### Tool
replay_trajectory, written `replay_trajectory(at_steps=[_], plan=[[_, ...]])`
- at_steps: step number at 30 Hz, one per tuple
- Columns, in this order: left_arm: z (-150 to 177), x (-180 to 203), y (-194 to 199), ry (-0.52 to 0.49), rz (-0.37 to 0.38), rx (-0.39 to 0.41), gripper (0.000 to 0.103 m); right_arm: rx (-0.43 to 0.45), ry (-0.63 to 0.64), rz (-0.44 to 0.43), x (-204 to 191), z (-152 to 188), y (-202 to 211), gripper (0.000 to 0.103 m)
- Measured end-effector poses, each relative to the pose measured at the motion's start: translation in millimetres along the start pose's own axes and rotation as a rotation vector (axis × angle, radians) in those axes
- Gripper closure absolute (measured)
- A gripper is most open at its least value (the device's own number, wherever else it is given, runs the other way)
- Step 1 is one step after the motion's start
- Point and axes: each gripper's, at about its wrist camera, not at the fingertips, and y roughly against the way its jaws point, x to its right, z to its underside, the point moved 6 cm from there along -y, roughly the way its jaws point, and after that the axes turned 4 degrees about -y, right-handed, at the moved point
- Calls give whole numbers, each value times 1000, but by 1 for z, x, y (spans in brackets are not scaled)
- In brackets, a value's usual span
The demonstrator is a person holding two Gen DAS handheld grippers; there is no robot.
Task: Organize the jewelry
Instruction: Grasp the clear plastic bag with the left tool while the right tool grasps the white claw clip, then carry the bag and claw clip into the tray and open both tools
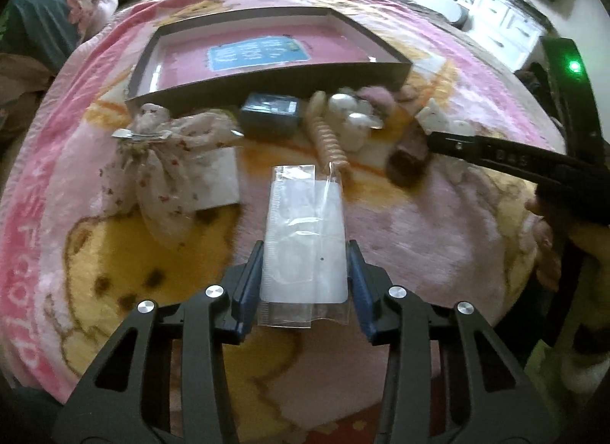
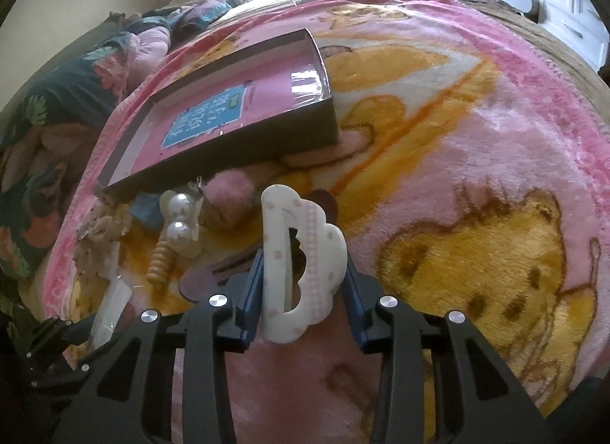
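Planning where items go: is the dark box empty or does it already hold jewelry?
Empty of jewelry. The dark box is open, showing only its pink lining and a blue label; the hair accessories lie outside on the blanket.

Pink-and-yellow bear-print blanket (image 2: 476,184), white pink-dotted hair claw (image 2: 301,272), pink-bottomed dark-walled box (image 1: 267,81)

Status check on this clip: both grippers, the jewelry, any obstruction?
Left hand-held gripper shut on clear plastic packet. Right hand-held gripper shut on white cloud hair claw. Box open, nothing blocking it.
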Motion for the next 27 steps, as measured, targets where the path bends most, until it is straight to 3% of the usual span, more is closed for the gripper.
replay_trajectory(at_steps=[13,27], plan=[[-21,25,14,-24,55,53,70,147,68,33,13,-1,60,69],[-77,-50,42,95,-58,171,70,259,150,-21,-19,-56,87,69]])
